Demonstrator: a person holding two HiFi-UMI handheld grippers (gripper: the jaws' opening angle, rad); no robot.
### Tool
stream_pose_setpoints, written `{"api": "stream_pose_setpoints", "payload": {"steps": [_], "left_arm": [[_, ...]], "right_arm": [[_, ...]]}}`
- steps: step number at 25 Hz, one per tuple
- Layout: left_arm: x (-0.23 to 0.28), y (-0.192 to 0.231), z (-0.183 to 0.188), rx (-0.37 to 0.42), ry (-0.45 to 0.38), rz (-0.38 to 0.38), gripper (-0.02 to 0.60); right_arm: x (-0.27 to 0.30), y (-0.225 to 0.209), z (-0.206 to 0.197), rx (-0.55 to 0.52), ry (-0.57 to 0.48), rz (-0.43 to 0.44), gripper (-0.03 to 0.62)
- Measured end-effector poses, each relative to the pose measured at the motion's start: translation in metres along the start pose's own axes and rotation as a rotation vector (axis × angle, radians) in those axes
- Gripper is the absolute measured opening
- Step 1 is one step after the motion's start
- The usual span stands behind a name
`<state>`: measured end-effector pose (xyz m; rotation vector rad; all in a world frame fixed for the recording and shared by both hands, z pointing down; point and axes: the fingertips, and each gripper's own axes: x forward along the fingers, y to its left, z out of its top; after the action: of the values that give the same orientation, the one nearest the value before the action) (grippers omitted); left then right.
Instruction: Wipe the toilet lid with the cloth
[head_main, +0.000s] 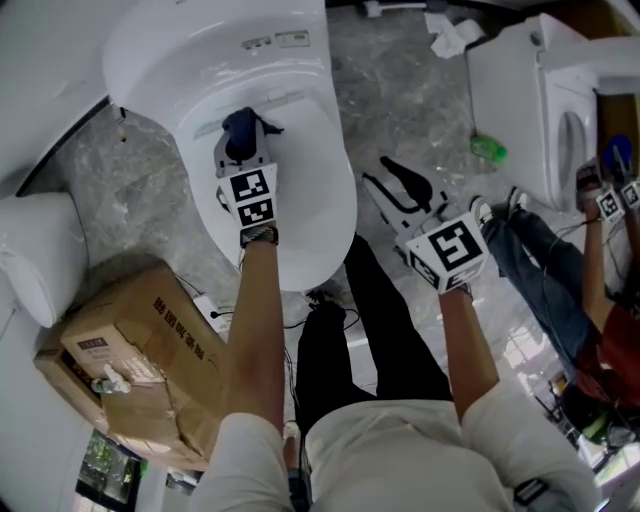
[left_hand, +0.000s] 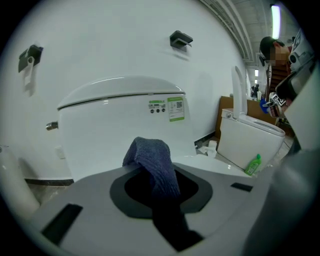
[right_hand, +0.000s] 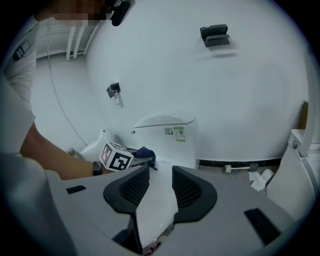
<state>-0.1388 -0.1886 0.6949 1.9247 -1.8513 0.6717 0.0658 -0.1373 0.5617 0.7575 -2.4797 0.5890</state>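
Observation:
A white toilet with its lid (head_main: 312, 205) down stands at the top of the head view, its tank (head_main: 200, 40) behind it. My left gripper (head_main: 246, 135) is over the back of the lid near the tank, shut on a dark blue cloth (head_main: 240, 128). In the left gripper view the cloth (left_hand: 152, 162) bunches up between the jaws in front of the tank (left_hand: 115, 125). My right gripper (head_main: 388, 172) hangs beside the toilet's right side over the floor. Its jaws stand apart with nothing between them, and in the right gripper view the gripper (right_hand: 160, 186) looks toward the lid (right_hand: 156, 210).
A taped cardboard box (head_main: 140, 370) sits on the floor at lower left beside a white fixture (head_main: 40, 250). A second toilet (head_main: 530, 90), a green bottle (head_main: 488, 148) and crumpled paper (head_main: 450, 35) are at upper right. Another person (head_main: 560, 280) with grippers stands at the right.

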Motion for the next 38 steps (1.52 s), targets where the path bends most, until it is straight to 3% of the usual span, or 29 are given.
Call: {"api": "stream_pose_setpoints", "payload": {"steps": [14, 19, 24, 38], "left_arm": [[0.020, -0.153, 0.005, 0.227, 0.045, -0.237, 0.072], [0.000, -0.177, -0.007, 0.291, 0.045, -0.290, 0.072], [-0.028, -0.148, -0.027, 0.270, 0.040, -0.244, 0.072], [-0.109, 0.025, -0.093, 0.025, 0.061, 0.056, 0.072]], "right_arm": [[-0.055, -0.026, -0.014, -0.016, 0.017, -0.092, 0.158], [-0.058, -0.018, -0.016, -0.026, 0.009, -0.095, 0.156], [-0.053, 0.009, -0.018, -0.033, -0.008, -0.051, 0.156], [-0.023, 0.080, -0.023, -0.100, -0.016, 0.069, 0.156]]}}
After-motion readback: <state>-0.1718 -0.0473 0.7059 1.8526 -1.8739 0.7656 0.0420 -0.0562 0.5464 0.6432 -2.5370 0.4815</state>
